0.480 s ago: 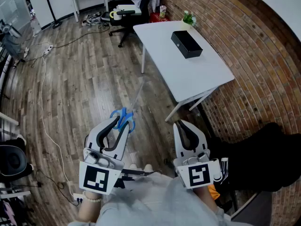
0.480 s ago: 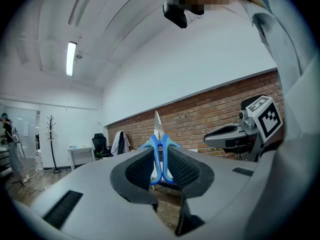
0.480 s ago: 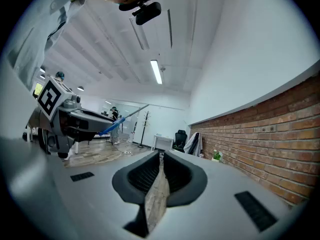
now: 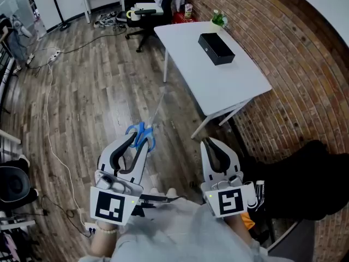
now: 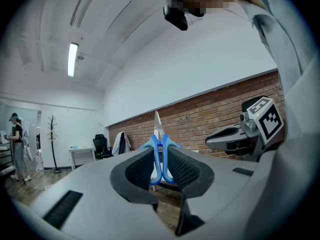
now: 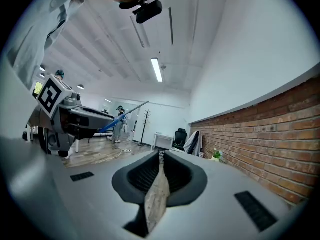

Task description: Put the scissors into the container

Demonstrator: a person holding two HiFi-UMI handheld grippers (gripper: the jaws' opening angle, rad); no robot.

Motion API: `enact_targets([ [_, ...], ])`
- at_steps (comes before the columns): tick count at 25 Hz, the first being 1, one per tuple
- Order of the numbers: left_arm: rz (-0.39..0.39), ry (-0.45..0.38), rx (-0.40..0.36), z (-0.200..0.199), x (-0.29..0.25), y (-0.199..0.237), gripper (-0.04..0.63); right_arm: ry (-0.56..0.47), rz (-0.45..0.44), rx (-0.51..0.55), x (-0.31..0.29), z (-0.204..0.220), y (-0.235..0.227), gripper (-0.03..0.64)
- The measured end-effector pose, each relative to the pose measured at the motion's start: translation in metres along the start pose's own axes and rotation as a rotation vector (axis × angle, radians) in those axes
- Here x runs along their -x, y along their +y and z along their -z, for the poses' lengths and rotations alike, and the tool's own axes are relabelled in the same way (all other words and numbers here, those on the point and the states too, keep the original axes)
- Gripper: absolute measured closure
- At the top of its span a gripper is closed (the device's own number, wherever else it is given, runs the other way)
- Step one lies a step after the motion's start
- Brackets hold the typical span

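Two tools: your left hand-held gripper [image 5: 160, 159] is clamped on one pair of scissors [image 5: 160, 143], held above the floor. Your right hand-held gripper [image 6: 160, 160] is closed and empty. One black box [image 4: 216, 49] sits toward the bench's [image 4: 234, 89] far edge.

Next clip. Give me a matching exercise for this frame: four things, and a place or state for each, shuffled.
1. scissors
2. right gripper
3. black box
4. office chair

A. on the white table
B. jaws together, nothing between
C. handles clamped in the left gripper
D. on the wood floor

Pairs: 1-C, 2-B, 3-A, 4-D
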State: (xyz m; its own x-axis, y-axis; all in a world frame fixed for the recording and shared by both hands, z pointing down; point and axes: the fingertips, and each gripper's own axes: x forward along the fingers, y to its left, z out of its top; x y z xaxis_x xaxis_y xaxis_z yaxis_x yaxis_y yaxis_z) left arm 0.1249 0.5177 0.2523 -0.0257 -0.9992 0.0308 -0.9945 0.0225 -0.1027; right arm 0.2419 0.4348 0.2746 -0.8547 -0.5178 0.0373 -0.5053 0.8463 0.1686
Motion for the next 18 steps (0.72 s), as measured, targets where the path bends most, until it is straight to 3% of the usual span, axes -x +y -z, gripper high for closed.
enact_targets([
  [7, -0.003, -0.002, 0.008, 0.002, 0.002, 0.011, 0.495, 0.023, -0.027, -0.041, 0.001, 0.003, 0.007, 0.56],
  [18, 0.019, -0.018, -0.007, -0.001, 0.011, 0.029, 0.495, 0.001, 0.005, 0.029, -0.01, -0.009, 0.029, 0.558],
])
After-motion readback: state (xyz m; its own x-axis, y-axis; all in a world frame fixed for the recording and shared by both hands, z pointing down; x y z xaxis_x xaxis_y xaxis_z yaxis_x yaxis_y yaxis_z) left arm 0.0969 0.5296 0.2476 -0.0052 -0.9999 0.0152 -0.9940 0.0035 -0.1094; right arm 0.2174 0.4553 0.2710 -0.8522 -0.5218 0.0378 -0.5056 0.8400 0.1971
